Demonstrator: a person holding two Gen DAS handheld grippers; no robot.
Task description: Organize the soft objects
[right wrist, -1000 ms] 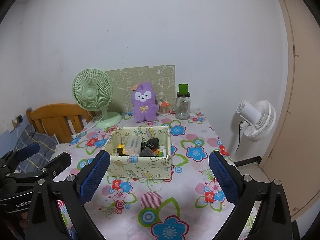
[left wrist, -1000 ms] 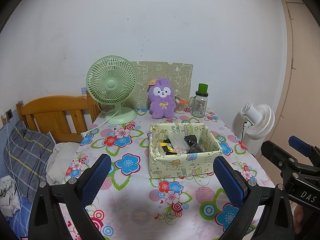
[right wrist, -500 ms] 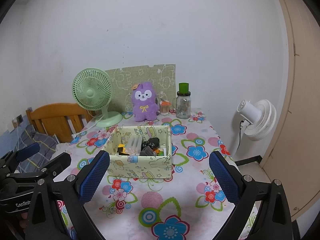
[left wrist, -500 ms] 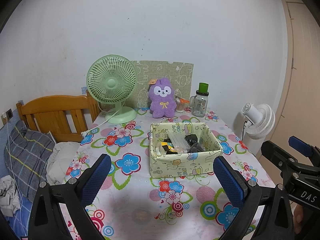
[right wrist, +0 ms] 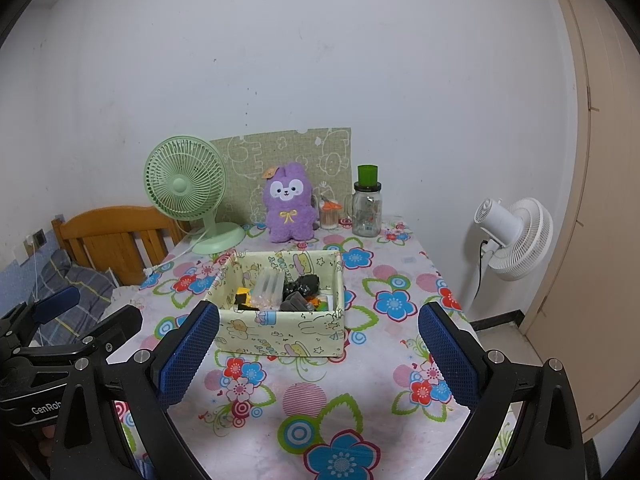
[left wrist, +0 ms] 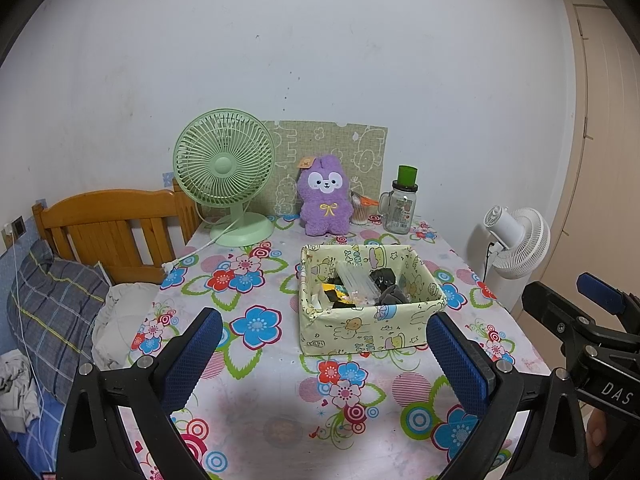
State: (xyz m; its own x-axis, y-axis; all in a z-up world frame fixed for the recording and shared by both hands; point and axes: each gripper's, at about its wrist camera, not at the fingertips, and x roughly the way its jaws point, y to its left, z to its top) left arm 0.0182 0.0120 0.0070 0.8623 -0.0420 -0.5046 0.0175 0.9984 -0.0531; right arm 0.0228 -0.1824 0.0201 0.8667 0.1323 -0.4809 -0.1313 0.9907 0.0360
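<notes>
Both grippers hang over the near edge of the counter (left wrist: pixel 280 420) with nothing between their blue pads. The left gripper (left wrist: pixel 324 356) has its jaws spread wide, and so does the right gripper (right wrist: pixel 318 356).

The soft things lie in two places. One purple plush (left wrist: pixel 326 202) stands upright at the back of the counter, against the wall, between the green fan (left wrist: pixel 224 172) and the jar (left wrist: pixel 400 212). One fabric bin (left wrist: pixel 372 330) sits mid-counter, well apart from the plush and nearer the grippers. Inside it is a jumble: clear tubes (left wrist: pixel 358 282), a dark crumpled piece (right wrist: pixel 302 284), and yellow-and-black and orange bits; I cannot tell how many items there are or which of them are soft.

As a judgement, this fits two readings. If the bin is where soft things belong, its load is in and the plush is left outside. If the plush is meant to stand on display at the wall, it is already placed and the bin holds the sorted rest. The pictures do not settle which.

Counted: one plush, one bin, one green fan, one jar with a green top, one small cup (right wrist: pixel 330 216) beside it, one white fan (left wrist: pixel 516 242) off the counter to the right, and two grippers.
</notes>
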